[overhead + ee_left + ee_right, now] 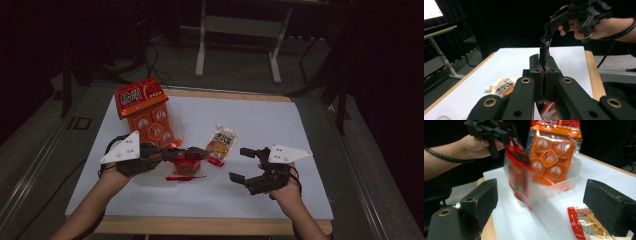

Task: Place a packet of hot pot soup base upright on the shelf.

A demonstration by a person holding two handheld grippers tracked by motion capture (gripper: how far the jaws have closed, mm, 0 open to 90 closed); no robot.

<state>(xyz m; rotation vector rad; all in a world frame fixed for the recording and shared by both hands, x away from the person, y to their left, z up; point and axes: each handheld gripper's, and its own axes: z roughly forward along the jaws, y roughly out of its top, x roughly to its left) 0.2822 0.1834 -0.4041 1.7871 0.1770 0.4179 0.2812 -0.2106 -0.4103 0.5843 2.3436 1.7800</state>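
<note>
My left gripper (197, 151) is shut on the top edge of a red snack packet (190, 164), which hangs just above the white table. In the left gripper view the jaws pinch the packet's dark crimped edge (544, 52). My right gripper (238, 163) stands open to the right of the packet, with nothing between its jaws. In the right gripper view the wide jaws (544, 205) frame the blurred red packet (520, 175) under the left gripper (489, 131).
A tall orange multi-pack bag (145, 112) stands upright at the back left, inside a clear plastic tray (564, 185). A small spouted pouch (220, 143) lies flat on the white table top (280, 125) between the grippers. A wooden edge runs along the front.
</note>
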